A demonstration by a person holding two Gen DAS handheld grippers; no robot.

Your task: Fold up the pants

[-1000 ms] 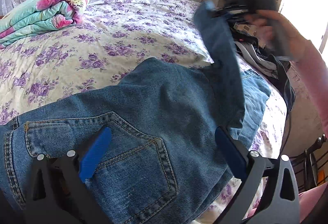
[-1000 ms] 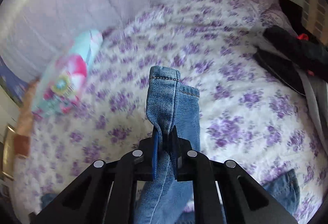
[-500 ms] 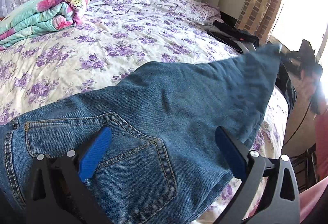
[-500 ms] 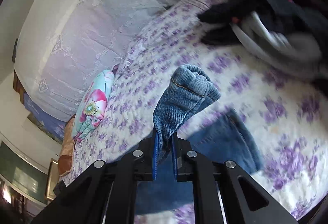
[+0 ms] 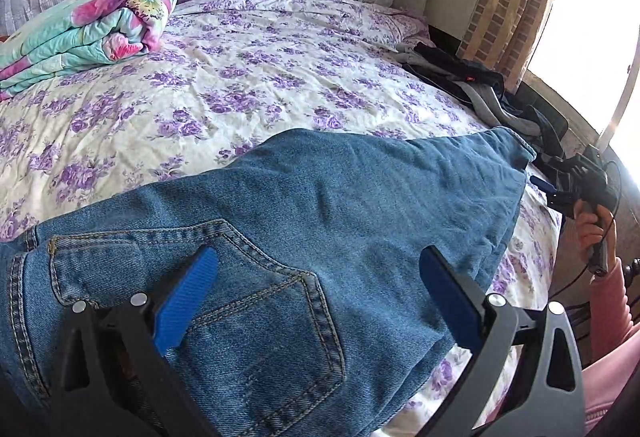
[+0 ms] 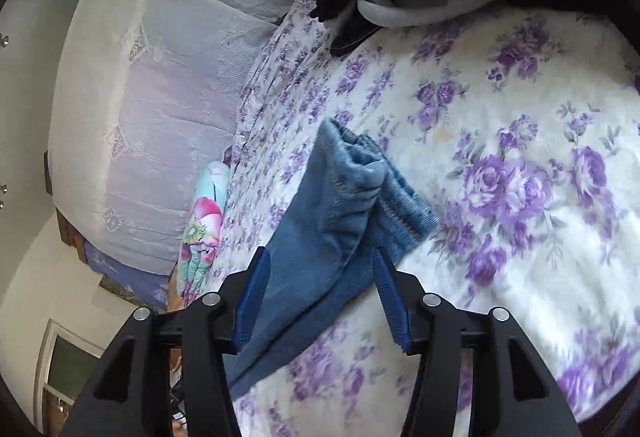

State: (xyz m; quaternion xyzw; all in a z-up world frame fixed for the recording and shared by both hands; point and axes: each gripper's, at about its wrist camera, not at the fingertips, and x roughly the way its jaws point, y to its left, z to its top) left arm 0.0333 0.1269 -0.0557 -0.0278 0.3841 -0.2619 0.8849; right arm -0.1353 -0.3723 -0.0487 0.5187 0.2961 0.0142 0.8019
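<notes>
- The blue denim pants [image 5: 304,221] lie on the bed's floral sheet [image 5: 248,85], seat side up with a stitched back pocket [image 5: 224,277] showing; their waistband end runs out of the left wrist view at the lower left, so the full length cannot be seen.
- One leg is folded across the body, its hem [image 6: 360,173] bunched and wrinkled on the sheet; how many layers lie under it is unclear.
- The right gripper [image 6: 322,289] has just been opening: its blue pads [image 6: 250,301] stand apart on either side of the leg cloth, not pressing on it.
- The left gripper [image 5: 316,297] hovers over the pocket, jaws wide apart, nothing clamped.
- The right wrist view is motion-blurred and tilted.
- A pink sleeve [image 5: 608,309] shows at the frame edge.
- A folded flowered quilt [image 5: 88,25] rests near the headboard; dark clothes [image 5: 472,81] are heaped by the window, individual pieces hard to tell apart.
</notes>
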